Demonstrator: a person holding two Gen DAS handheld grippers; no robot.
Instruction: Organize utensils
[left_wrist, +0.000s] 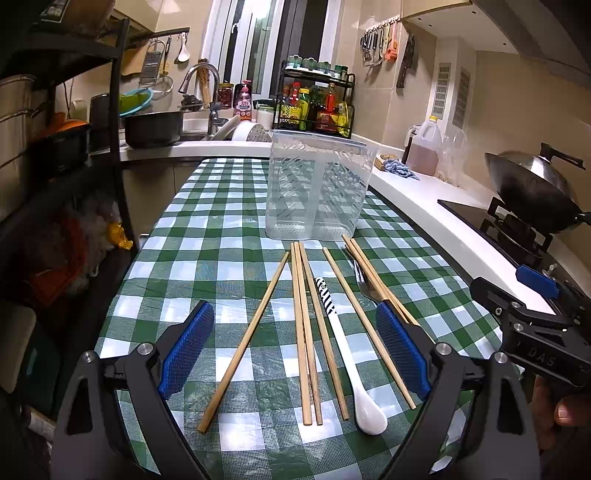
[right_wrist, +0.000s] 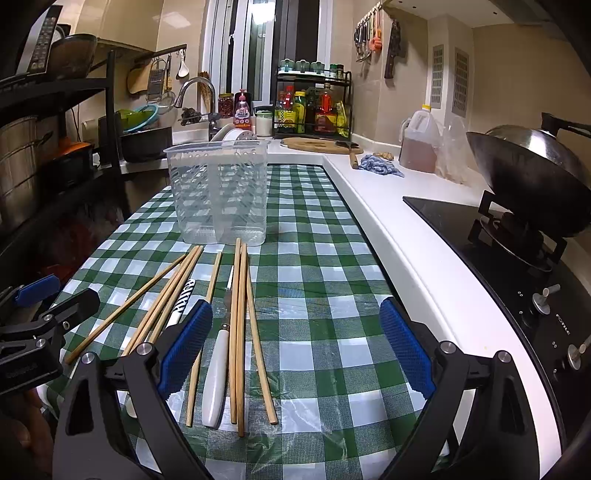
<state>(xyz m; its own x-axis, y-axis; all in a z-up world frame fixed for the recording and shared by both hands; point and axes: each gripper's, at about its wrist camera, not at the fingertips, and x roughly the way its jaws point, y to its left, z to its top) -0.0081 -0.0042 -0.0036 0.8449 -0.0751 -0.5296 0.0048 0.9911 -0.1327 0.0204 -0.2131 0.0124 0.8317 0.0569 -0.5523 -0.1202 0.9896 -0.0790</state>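
Both claws hang wide apart above the checked counter (left_wrist: 207, 229), gripping nothing. In the left wrist view, the left claw (left_wrist: 295, 347) frames the loose utensils at lower centre: wooden chopsticks (left_wrist: 306, 332) fanned side by side, a white spoon (left_wrist: 360, 391) with a striped handle among them, and a fork (left_wrist: 364, 284) partly under the right-hand pair. The clear plastic holder (left_wrist: 317, 192) stands upright just beyond their far tips. In the right wrist view, the right claw (right_wrist: 295, 347) sits right of the pile, over bare cloth.
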